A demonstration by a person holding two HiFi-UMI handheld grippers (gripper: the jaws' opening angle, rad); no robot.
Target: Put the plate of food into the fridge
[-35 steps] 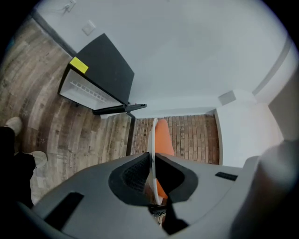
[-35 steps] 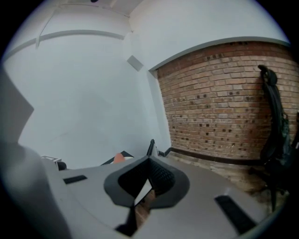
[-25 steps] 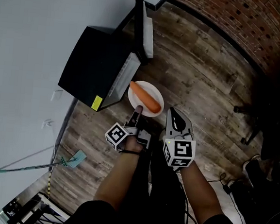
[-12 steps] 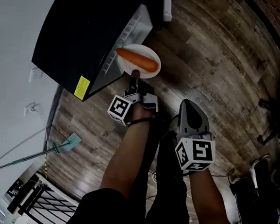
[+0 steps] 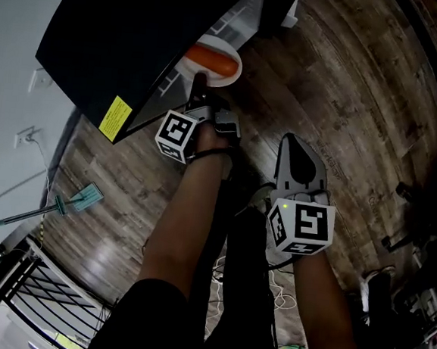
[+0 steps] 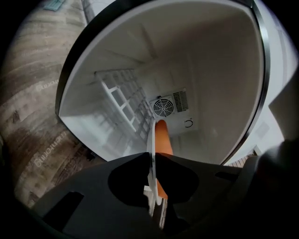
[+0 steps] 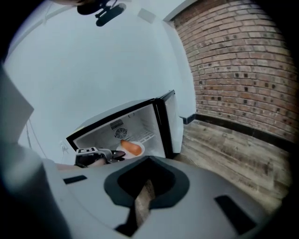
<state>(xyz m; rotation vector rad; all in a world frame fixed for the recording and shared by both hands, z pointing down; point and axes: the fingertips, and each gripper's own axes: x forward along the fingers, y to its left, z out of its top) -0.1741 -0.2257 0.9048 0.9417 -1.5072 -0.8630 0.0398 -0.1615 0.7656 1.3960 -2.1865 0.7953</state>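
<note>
Left forearm (image 5: 187,213) reaching toward 12 o'clock, left hand-held gripper (image 5: 198,81) clamped on plate (image 5: 221,77) rim, right hand-held gripper (image 5: 293,143) at 4 o'clock, jaws together, empty

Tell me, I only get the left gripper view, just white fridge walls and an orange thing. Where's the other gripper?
Observer: The right gripper hangs behind, over the wooden floor, jaws together, empty.
Operator: Is the door open wide?
Observer: Yes, the fridge door stands wide open, with a brick wall beyond it.
Operator: What colour is it outside?
Observer: The fridge is black, with a yellow sticker near one corner.
</note>
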